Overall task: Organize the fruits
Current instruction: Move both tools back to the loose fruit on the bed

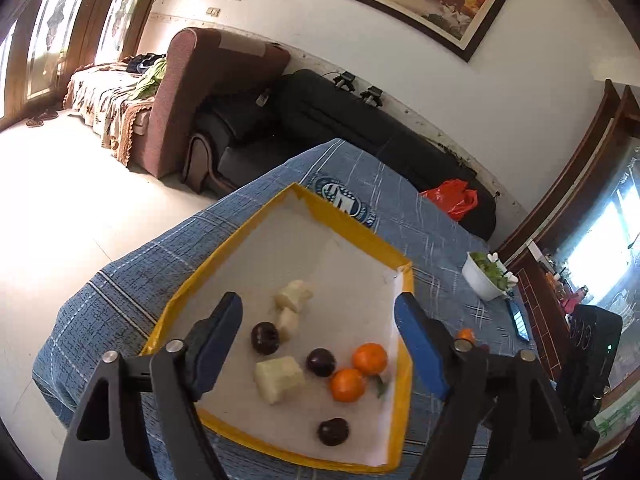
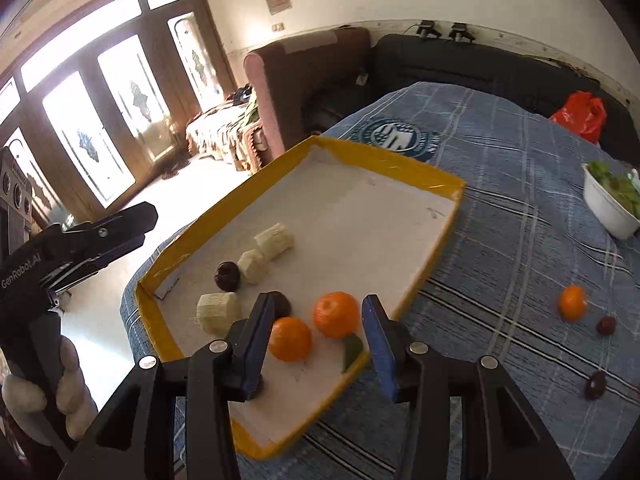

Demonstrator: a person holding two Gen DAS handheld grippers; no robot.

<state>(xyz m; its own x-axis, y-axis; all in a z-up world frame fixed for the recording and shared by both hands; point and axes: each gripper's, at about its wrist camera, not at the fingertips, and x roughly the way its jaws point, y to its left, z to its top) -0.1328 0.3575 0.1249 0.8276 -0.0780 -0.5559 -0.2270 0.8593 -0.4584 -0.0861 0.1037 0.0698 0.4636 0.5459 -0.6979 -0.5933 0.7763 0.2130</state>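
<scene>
A white tray with a yellow rim (image 1: 256,220) lies on the blue checked tablecloth. It holds two oranges (image 1: 369,358) (image 1: 348,385), three dark plums (image 1: 265,337) (image 1: 321,362) (image 1: 333,432) and three pale cut pieces (image 1: 279,379). My left gripper (image 1: 318,308) hangs open above the tray's near end with nothing between its pads. My right gripper (image 2: 317,304) is open over the tray's near right corner. One orange (image 2: 335,314) lies between its fingers, resting on the tray floor with a gap to each pad. An orange (image 2: 572,302) and two plums (image 2: 606,325) (image 2: 595,385) lie loose on the cloth to the right.
A white bowl of greens (image 2: 608,208) stands at the right of the table, with a phone (image 1: 520,320) beside it. A red bag (image 2: 580,114) sits at the far edge. A hand (image 2: 60,392) holds the left tool. The table drops to the floor on the left.
</scene>
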